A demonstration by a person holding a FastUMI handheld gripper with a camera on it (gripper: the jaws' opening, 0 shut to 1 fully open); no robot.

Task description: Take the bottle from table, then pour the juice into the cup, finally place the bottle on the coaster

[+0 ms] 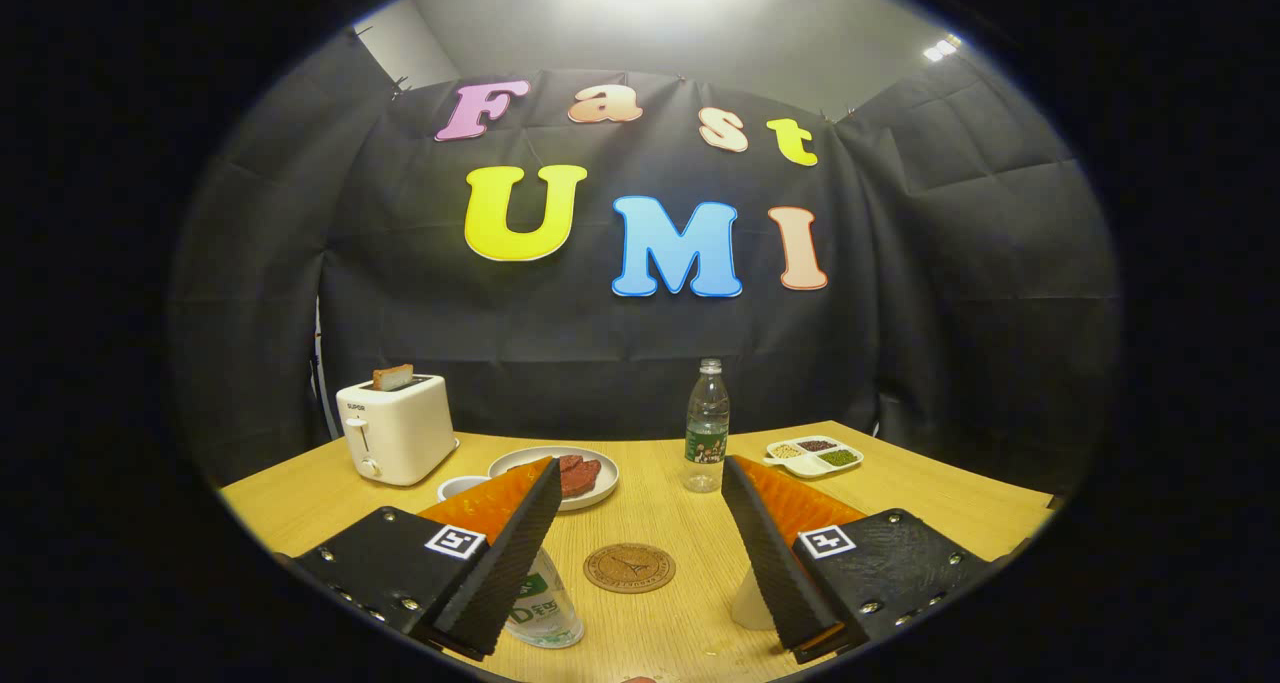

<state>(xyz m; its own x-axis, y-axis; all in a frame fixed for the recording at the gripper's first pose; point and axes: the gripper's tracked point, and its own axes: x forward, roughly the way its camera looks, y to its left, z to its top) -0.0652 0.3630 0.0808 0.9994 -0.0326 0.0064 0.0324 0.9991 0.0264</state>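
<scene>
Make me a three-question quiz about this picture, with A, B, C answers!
1. Where is the coaster? A on a chair; B between the jaws; C under a plate.
2. How many bread slices stick out of the toaster? A one; B two; C three.
3. The jaws are: A open; B shut on a bottle; C shut on a plate.

Answers: B, it lies on the table between them; A, a single slice shows; A, they stand wide apart, holding nothing.

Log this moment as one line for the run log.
gripper: open, holding nothing | bottle: upright on table, beyond fingers | coaster: bare, between fingers | pour: not started
</scene>
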